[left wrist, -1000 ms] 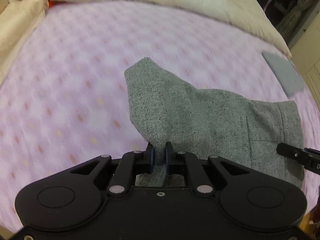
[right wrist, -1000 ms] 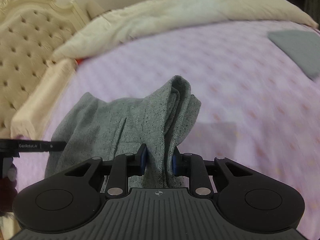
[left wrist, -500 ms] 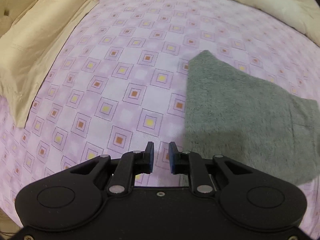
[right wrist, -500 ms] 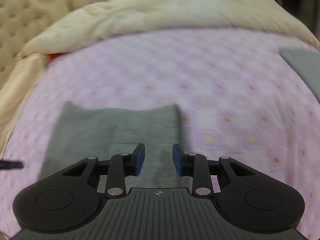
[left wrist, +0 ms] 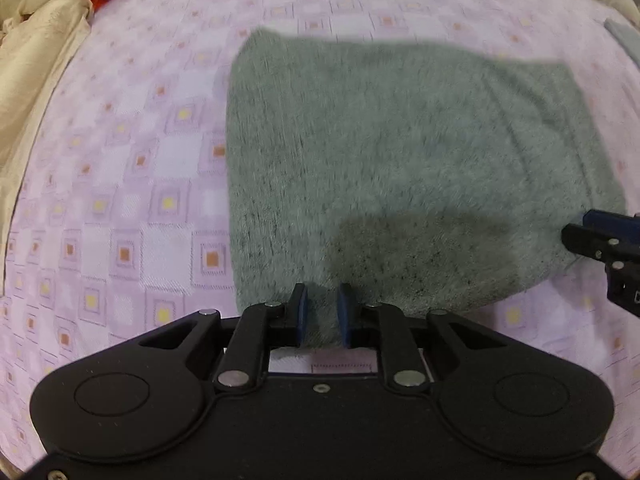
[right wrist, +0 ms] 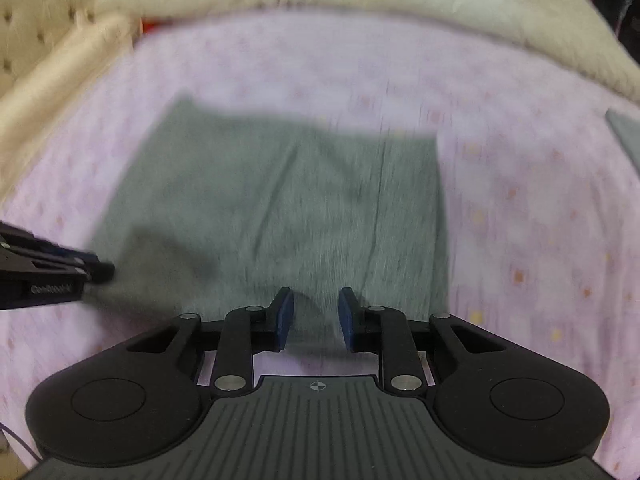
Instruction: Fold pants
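The left gripper [left wrist: 322, 316] is hovering low with fingers parted over the near edge of the grey pants [left wrist: 400, 168]; the right gripper [right wrist: 315, 318] is likewise standing apart, holding nothing; the folded fleecy pants are lying flat, long axis left to right, on the lilac checked bedsheet [left wrist: 120, 184].

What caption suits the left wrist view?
Open left gripper at the near edge of folded grey pants lying flat on a patterned bedsheet.
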`<action>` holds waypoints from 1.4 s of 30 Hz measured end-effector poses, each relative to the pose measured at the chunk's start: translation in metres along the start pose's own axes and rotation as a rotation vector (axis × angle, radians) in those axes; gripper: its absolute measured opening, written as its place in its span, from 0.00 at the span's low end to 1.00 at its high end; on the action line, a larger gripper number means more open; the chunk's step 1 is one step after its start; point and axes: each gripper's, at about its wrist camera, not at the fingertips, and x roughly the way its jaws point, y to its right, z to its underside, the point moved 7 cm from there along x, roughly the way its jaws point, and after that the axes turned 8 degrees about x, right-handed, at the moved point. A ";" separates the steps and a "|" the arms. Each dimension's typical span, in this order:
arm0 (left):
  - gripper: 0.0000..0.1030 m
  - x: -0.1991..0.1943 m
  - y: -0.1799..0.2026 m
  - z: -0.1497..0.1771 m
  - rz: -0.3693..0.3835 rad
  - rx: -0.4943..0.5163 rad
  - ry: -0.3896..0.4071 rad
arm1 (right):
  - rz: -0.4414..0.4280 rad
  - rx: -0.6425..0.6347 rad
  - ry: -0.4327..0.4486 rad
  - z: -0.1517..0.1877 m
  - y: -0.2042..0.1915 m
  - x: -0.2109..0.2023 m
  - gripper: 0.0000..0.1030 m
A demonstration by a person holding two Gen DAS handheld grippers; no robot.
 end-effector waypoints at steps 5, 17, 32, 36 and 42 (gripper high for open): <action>0.40 -0.017 -0.015 -0.045 0.014 -0.065 0.057 | 0.007 0.021 0.106 -0.046 0.007 0.000 0.24; 0.42 0.038 -0.004 -0.085 0.067 -0.153 -0.091 | 0.101 0.017 -0.038 -0.052 0.020 0.064 0.26; 0.48 0.027 -0.001 -0.065 0.053 -0.178 -0.069 | 0.096 0.033 -0.076 -0.054 0.016 0.049 0.28; 0.47 -0.004 -0.005 -0.040 0.041 -0.196 -0.046 | 0.065 0.079 -0.063 -0.043 0.008 0.015 0.28; 0.47 -0.049 -0.003 0.008 -0.010 -0.215 -0.022 | 0.052 0.093 0.012 -0.012 -0.006 -0.043 0.27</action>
